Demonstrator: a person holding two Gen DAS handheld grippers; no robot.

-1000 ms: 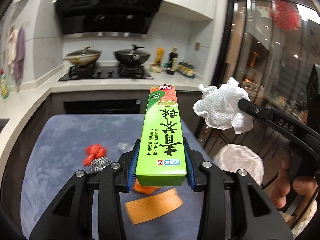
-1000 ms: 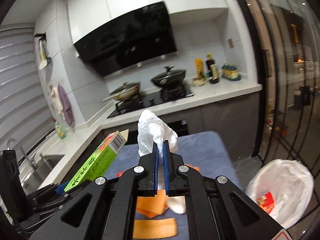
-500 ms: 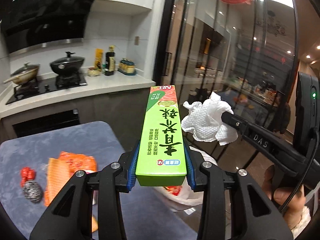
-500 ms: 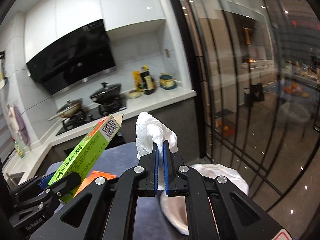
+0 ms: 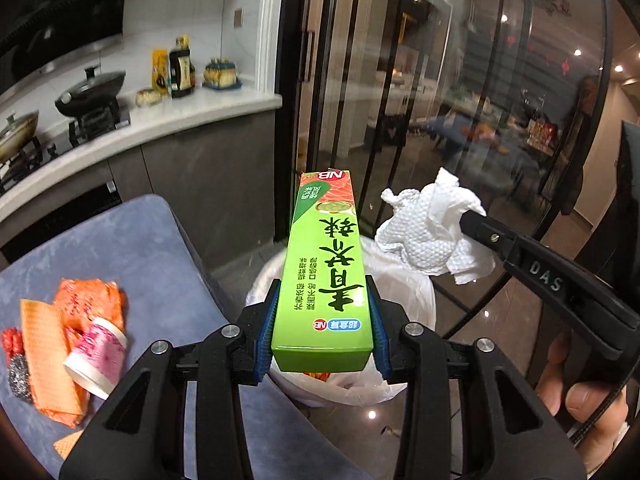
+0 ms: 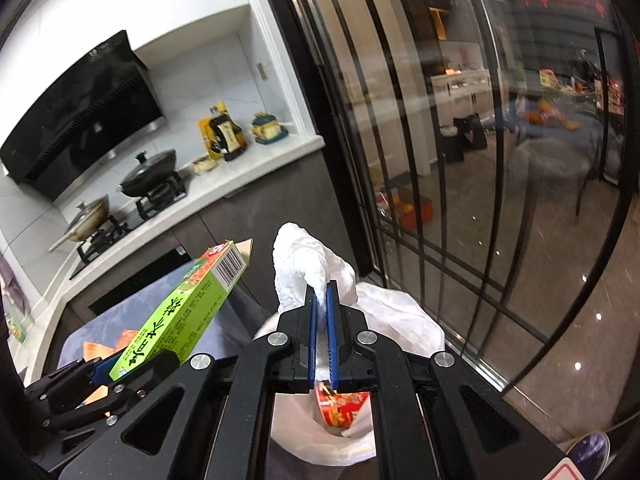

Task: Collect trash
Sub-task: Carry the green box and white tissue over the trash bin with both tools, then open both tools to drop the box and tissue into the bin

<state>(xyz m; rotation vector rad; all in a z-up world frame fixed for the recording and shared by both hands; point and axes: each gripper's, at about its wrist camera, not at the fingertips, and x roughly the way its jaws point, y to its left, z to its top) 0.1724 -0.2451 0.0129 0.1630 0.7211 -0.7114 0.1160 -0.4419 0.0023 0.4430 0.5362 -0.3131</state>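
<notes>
My left gripper [image 5: 322,320] is shut on a long green box [image 5: 326,268] and holds it over the white-lined trash bin [image 5: 404,292] on the floor. My right gripper [image 6: 322,292] is shut on a crumpled white paper towel [image 6: 308,268], also above the bin [image 6: 400,320]. The towel [image 5: 432,236] and right gripper show at the right of the left wrist view; the box [image 6: 188,304] shows at the left of the right wrist view. A red wrapper [image 6: 340,404] lies inside the bin.
The blue-grey table [image 5: 132,248] holds orange wrappers [image 5: 52,360], a pink paper cup [image 5: 96,360], a steel scourer [image 5: 18,374] and a red item [image 5: 8,342]. Glass doors [image 5: 440,100] stand behind the bin. A kitchen counter with pots [image 5: 88,96] lies beyond.
Both grippers swung right from over the table to above the trash bin, still carrying the green box and the paper towel.
</notes>
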